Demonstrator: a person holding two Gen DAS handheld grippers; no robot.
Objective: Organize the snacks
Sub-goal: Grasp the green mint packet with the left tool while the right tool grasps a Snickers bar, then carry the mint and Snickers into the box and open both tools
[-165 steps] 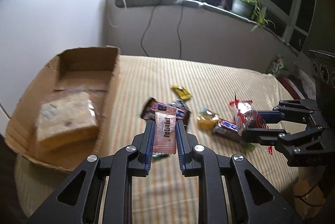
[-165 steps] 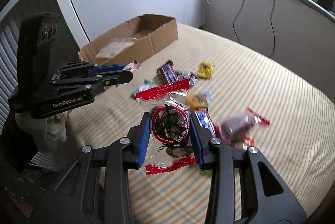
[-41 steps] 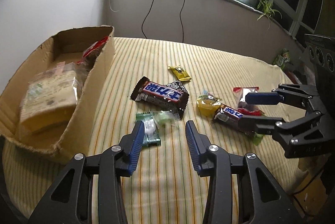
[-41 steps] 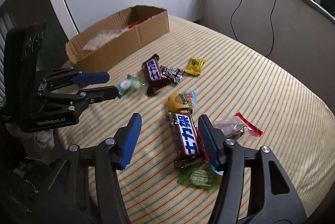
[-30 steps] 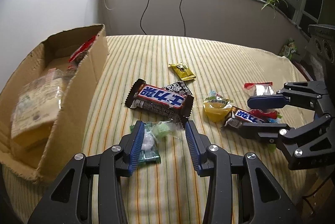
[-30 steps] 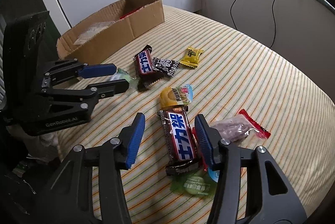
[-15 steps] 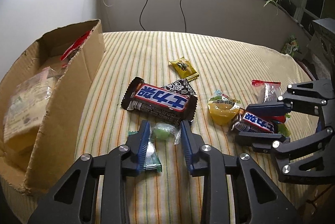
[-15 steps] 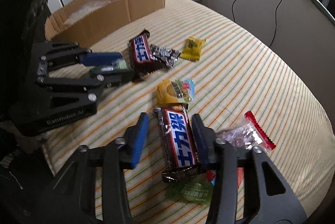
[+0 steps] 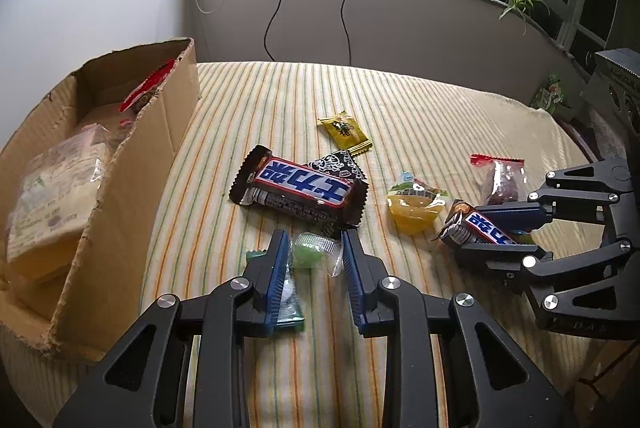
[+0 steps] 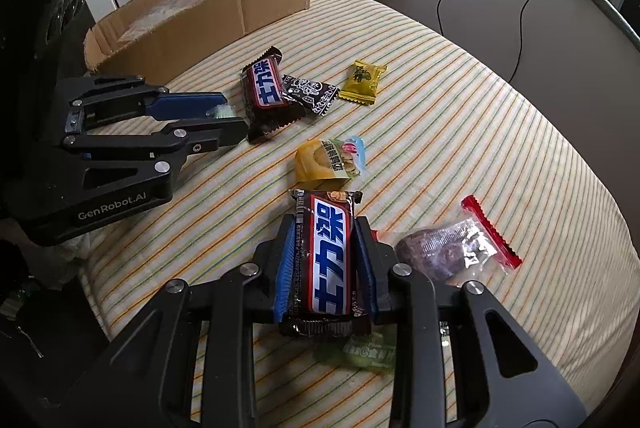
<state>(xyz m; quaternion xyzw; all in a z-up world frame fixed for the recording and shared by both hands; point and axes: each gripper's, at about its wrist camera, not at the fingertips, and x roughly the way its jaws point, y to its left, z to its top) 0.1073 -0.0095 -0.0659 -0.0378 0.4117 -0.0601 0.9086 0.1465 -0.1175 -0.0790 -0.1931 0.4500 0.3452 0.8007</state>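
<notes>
Two snacks pinched at once, both grips shallow

At lower centre of the left view, the left gripper (image 9: 314, 260), its jaws just narrowed, is closed on a green candy (image 9: 310, 251) by loose wrapper, which may slip; the right gripper (image 10: 325, 264) has been clamped round a chocolate bar (image 10: 326, 260), which could drag the green packet (image 10: 362, 352) beneath it. The cardboard box (image 9: 160, 131) waits upper left.

A striped bed (image 9: 400, 115) carries a cardboard box (image 9: 160, 131), chocolate bars (image 9: 300, 187) and scattered wrapped sweets (image 9: 344, 133).
</notes>
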